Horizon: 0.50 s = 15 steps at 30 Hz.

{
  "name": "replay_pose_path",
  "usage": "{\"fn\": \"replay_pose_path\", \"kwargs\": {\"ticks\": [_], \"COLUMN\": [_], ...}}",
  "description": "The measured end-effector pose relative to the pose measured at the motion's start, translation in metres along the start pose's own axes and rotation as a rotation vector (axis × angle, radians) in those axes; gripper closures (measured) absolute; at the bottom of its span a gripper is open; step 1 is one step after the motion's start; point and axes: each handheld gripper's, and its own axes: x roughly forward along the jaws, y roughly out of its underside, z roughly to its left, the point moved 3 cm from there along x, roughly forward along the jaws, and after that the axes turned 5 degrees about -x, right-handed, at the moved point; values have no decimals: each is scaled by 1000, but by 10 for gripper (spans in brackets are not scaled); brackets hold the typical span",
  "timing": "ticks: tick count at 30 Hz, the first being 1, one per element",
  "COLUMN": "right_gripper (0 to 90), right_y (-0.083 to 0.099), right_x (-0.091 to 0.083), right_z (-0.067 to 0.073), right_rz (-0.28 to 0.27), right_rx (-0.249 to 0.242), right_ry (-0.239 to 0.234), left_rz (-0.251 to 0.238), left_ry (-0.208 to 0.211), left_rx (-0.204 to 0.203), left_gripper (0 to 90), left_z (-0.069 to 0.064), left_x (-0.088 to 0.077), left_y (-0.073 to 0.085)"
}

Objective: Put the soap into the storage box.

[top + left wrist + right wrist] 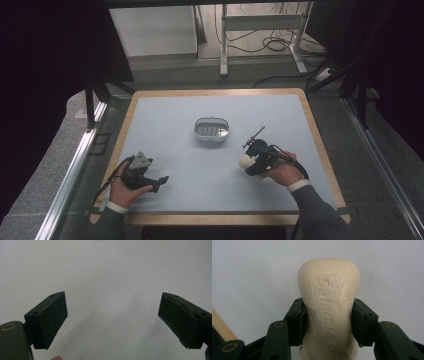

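- Left gripper: held low at the near-left part of the table, jaws pointing right across the mat. In the left gripper view its fingers stand wide apart, nothing between them, bare pale mat ahead of the tips.
- Soap dish: mid-table, ahead of both grippers, well apart from the left fingers, nearer to the right ones. Oval, pale, ribbed inside, holds nothing that I can see.
- Right gripper: at near-right, in the person's right hand. Jaws clamped on the bar of soap.
- Soap: cream bar with embossed lettering, pinched at its narrow waist between the two pads; its rounded end sticks out past the fingertips. In the high view it shows as a pale lump at the jaw tips, left of the hand.
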Motion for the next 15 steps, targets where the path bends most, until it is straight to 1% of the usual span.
{"fn": "replay_pose_path", "kwargs": {"ticks": [6,8,13,15], "right_gripper": [498,498,498,498], "right_y": [-6,-9,-14,-17], "right_x": [-6,-8,-14,-15], "right_z": [-4,-6,-12,-14], "right_rz": [-15,-23,-43,-49], "right_rx": [-8,-2,-1,-3], "right_ry": [6,1,10,4], "left_rz": [-1,-1,2,2], "left_ry": [-1,-1,3,1], "left_rx": [1,1,2,2], "left_gripper": [92,91,91,91], "left_z": [1,1,0,0], "left_x": [-1,0,0,0], "left_y": [0,0,0,0]}}
